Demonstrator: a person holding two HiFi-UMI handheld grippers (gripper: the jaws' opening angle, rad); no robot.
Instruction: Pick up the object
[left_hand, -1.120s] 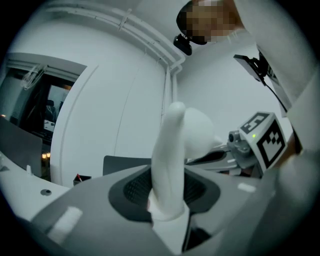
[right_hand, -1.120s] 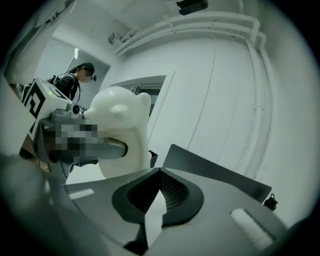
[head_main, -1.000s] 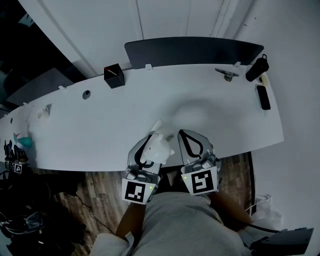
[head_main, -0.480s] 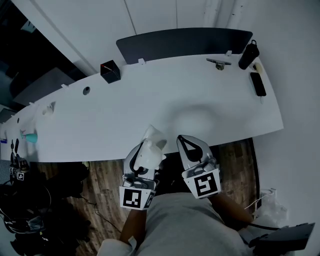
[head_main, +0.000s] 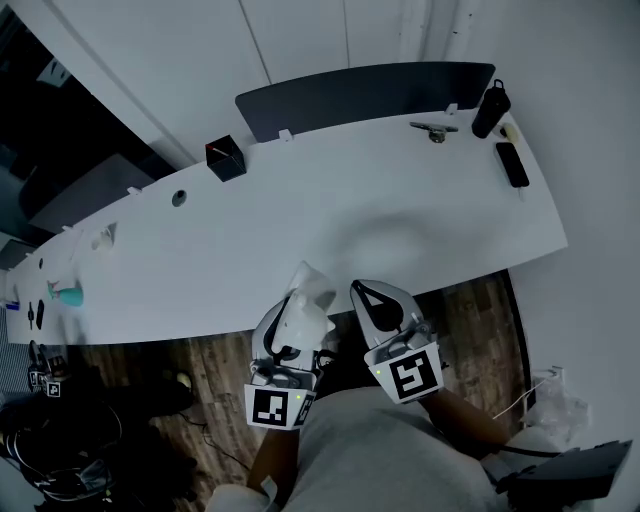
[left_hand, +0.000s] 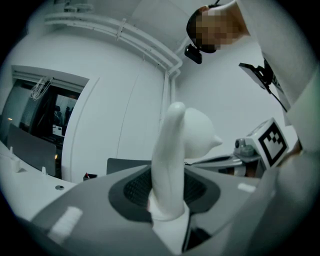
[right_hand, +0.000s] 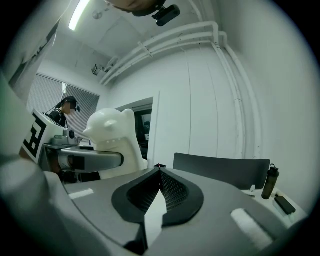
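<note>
The object is a white bear-shaped figurine (head_main: 303, 305). My left gripper (head_main: 292, 322) is shut on it and holds it upright, off the white table (head_main: 400, 220), over the wooden floor close to the person's body. In the left gripper view the figurine (left_hand: 172, 150) rises between the jaws of my left gripper (left_hand: 167, 200), gripped near its base. My right gripper (head_main: 372, 296) sits just to the right, shut and empty. In the right gripper view its jaws (right_hand: 159, 167) meet at a point, and the figurine (right_hand: 112, 135) shows at the left.
On the table stand a black box (head_main: 226, 158), a dark bottle (head_main: 490, 108), a phone (head_main: 511, 164) and a small metal item (head_main: 433, 129). A teal object (head_main: 68, 293) lies at the far left. A dark panel (head_main: 360, 95) runs behind the table.
Both grippers have drawn back from the table's front edge toward the body and now hang over the floor. The figurine stays in the left gripper.
</note>
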